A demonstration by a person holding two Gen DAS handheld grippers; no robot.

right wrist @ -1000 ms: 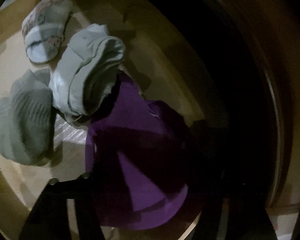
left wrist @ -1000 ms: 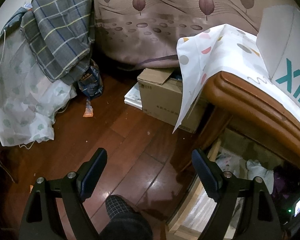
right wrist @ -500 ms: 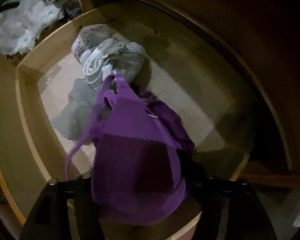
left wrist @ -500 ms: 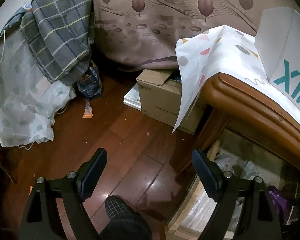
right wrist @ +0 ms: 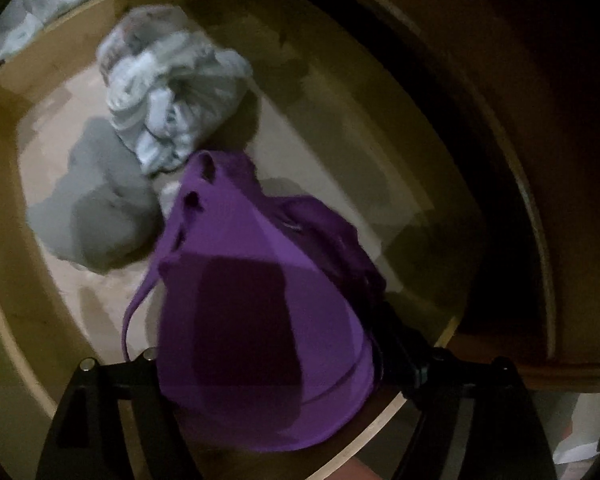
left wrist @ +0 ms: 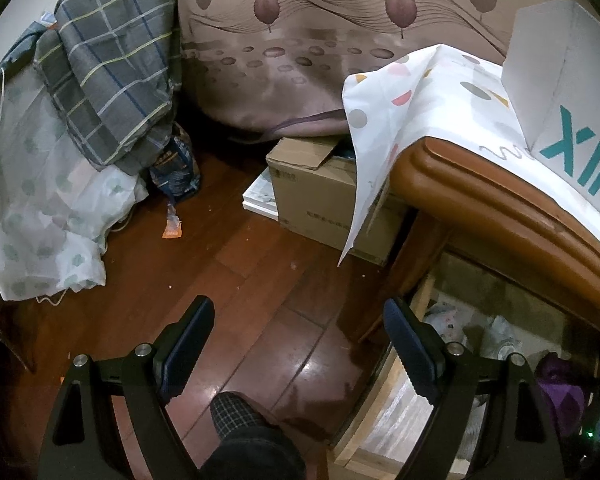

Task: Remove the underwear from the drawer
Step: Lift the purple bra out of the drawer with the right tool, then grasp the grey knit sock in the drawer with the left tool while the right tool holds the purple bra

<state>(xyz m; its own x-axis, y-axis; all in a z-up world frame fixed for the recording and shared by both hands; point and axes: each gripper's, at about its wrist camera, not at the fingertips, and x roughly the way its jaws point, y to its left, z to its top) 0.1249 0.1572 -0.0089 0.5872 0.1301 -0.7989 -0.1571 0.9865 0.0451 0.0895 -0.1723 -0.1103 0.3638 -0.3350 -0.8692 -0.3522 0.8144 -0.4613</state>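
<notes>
My right gripper [right wrist: 268, 364]: jaws opening w/ the purple fabric underwear [right wrist: 260, 320] draped between them, over the light wooden drawer [right wrist: 4, 248]. Left gripper [left wrist: 298, 344] spread, empty, parked clear over the floor.

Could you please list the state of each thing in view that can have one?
drawer: pulled open
purple underwear: bunched between the jaws
right gripper: jaws opening, purple underwear between them
left gripper: open, empty
cardboard box: flap up
</notes>
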